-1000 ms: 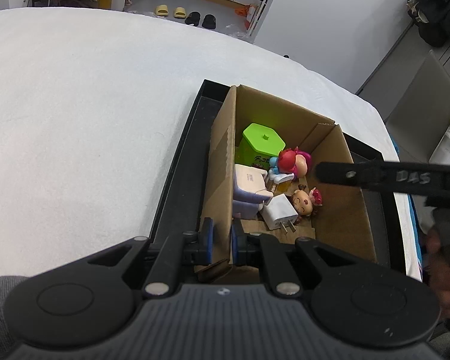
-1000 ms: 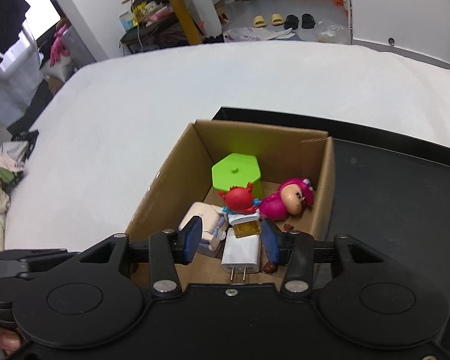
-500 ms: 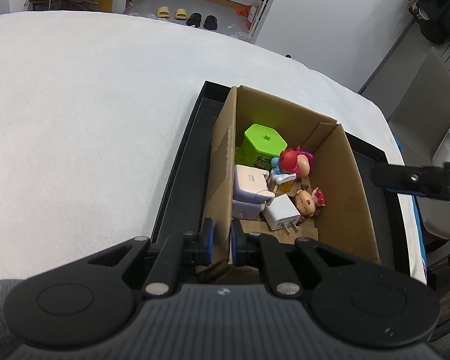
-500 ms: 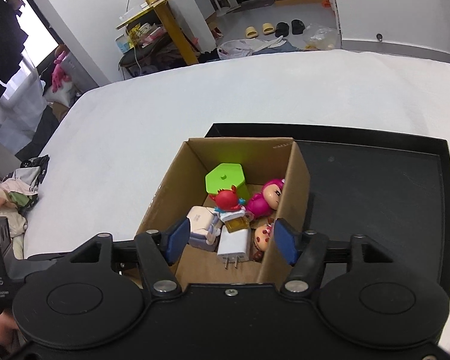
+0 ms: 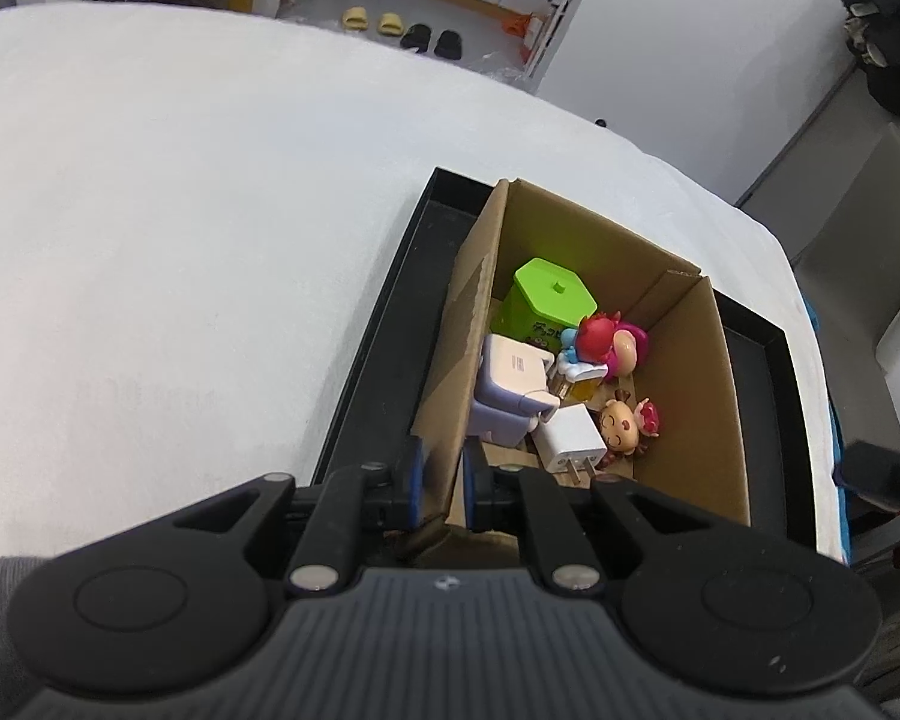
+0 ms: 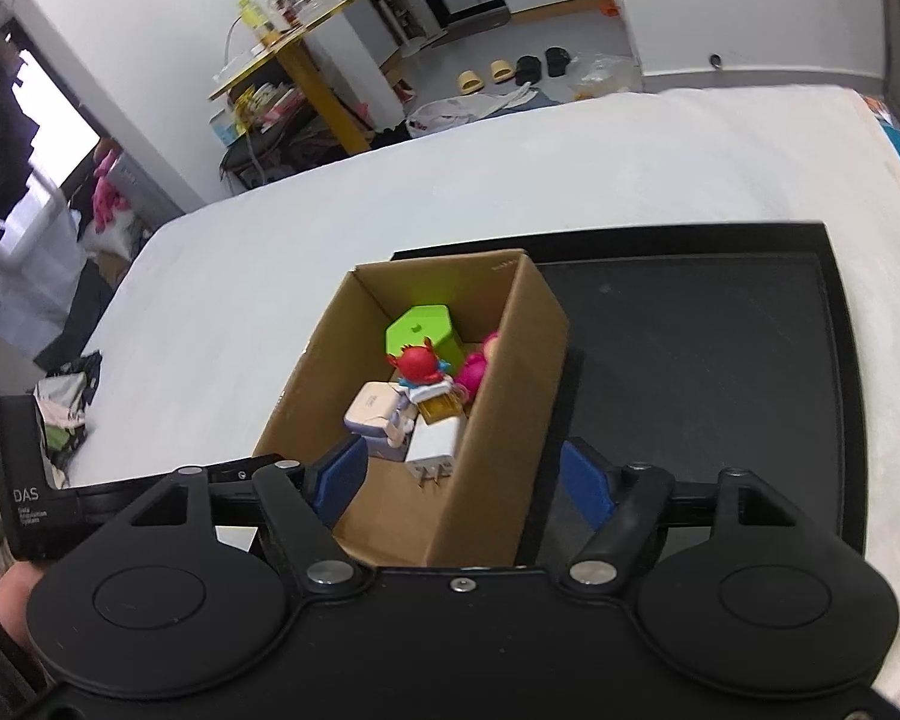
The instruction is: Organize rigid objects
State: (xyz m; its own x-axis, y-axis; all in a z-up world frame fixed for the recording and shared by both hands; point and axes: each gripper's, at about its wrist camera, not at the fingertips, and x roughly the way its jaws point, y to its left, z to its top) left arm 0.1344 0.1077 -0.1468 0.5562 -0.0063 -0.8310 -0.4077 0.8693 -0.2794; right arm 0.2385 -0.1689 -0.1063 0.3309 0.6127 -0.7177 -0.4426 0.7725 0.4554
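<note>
Since the earlier frames the right gripper [image 6: 463,483] has been drawn back and up from the open brown cardboard box [image 5: 681,396], its blue pads now wide apart and holding nothing, astride the box's near right corner in the lower centre of the right wrist view. The left gripper [image 5: 442,483] has stayed clamped on the near left wall of that box, at the lower centre of its own view.

The box sits on a black rectangular tray [image 6: 714,354] over a white tabletop [image 5: 168,252]. It is judged light but flexible; a pinch on one thin wall may bend it, so a hold near a corner seems safer.

Inside lie a green hexagonal lidded container [image 5: 546,303], two white-and-lilac chargers [image 5: 510,387], a white plug adapter [image 5: 573,441] and small hard plastic figurines [image 5: 609,342]. These are judged stiff, light and smooth.

Hidden from view are the box's floor beneath the pile and its near end wall behind the gripper bodies.
</note>
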